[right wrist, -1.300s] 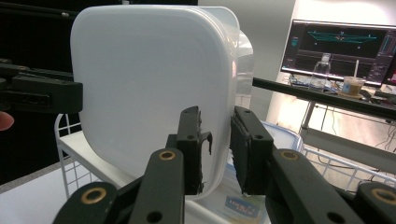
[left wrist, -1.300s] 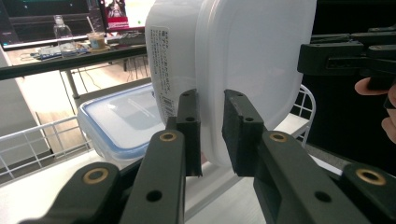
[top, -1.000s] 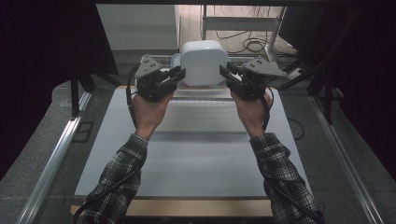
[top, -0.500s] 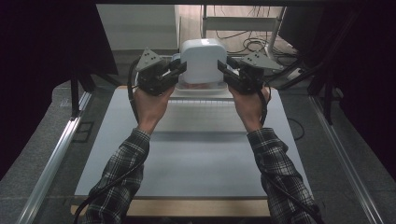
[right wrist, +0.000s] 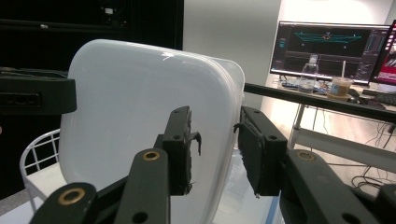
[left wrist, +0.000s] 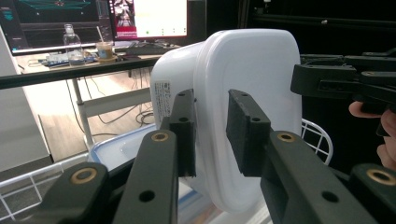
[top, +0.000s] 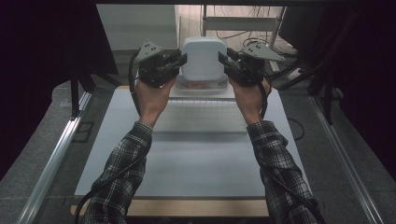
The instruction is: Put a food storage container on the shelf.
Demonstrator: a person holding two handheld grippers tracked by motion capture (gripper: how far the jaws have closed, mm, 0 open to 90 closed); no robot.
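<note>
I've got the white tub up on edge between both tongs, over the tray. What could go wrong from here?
1. The white tub stands on edge, and the left tongs and right tongs each straddle only its thin rim. The right jaws have just been opening around that rim, so the tub could tip or slip out.
2. If it falls, it would likely land on the tray directly below and jolt it.

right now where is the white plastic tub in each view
High view: the white tub is top centre, between the left gripper and right gripper.
Left gripper view: the tub is centre, its rim between the jaws.
Right gripper view: the tub is left of centre, its rim between the jaws.
Shared landmark: the white wire rack beneath it.
</note>
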